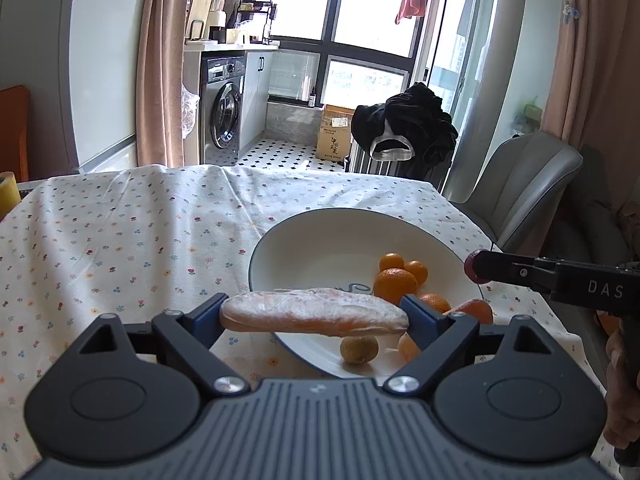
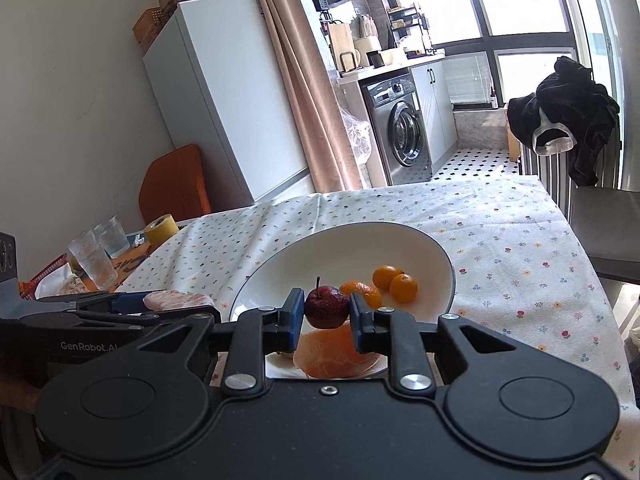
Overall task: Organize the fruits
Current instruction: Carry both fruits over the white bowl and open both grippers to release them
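Landmark for all positions: the white bowl (image 2: 436, 264) on the flowered tablecloth (image 1: 120, 240).

Left of the bowl, over its near left rim: the left gripper (image 1: 314, 312), jaws spread wide and pinching a long wrapped pinkish-orange slice (image 1: 312, 312) end to end, held level and clear of the bowl floor. What fruit it is cannot be told through the wrap.

Inside the bowl: several small oranges (image 1: 394, 284) clustered toward the right side, a brownish-green round fruit (image 1: 359, 350) near the front rim, and a larger peeled orange piece (image 2: 336, 354) at the near edge.

Over the bowl's near right rim: the right gripper (image 2: 325, 314), jaws drawn close and pinching a small dark red apple (image 2: 326, 306) by its sides, stem up, above the fruit already in the bowl.

Finding: the step in hand is delivery, with both pieces carried over the bowl and neither set down.

Next move calls for: lowering each piece onto free bowl floor. The left and far side looks bare. Then release gently. The slice is long and should be laid flat. The apple may roll against the oranges if let go from height.
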### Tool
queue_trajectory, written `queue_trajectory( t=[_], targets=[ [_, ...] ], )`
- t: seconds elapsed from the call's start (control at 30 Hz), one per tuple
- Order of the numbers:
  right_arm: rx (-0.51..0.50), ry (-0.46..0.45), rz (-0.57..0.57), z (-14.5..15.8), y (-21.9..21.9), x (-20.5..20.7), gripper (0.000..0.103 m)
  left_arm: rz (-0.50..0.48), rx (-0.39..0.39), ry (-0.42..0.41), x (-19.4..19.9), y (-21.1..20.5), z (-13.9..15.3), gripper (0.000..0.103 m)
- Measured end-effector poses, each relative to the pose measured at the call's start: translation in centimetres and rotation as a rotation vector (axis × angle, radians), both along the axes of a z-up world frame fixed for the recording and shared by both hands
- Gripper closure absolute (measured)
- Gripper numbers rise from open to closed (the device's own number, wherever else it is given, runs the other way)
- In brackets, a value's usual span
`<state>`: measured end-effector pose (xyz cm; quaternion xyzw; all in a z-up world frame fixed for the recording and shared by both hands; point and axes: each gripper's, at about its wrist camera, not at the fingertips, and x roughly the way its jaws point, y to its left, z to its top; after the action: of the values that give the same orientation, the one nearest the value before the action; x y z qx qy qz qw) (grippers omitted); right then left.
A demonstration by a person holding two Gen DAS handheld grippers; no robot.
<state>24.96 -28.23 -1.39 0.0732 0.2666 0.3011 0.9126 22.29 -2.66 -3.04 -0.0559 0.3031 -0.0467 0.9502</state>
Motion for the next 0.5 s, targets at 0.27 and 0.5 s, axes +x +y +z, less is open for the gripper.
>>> queue_trajectory(
  t=[0.27,0.5],
  targets=[
    [0.016,0.006,-0.039,-0.2,-1.1,1.9,0.080,0.032,-0.001,0.039,1.7,-0.7,-0.4,0.012],
    [0.036,0.015,-0.050,-0.6,-1.9,2.8,0.080,0.055,0.021,0.029,1.2,-0.8,0.1,0.011]
  ],
)
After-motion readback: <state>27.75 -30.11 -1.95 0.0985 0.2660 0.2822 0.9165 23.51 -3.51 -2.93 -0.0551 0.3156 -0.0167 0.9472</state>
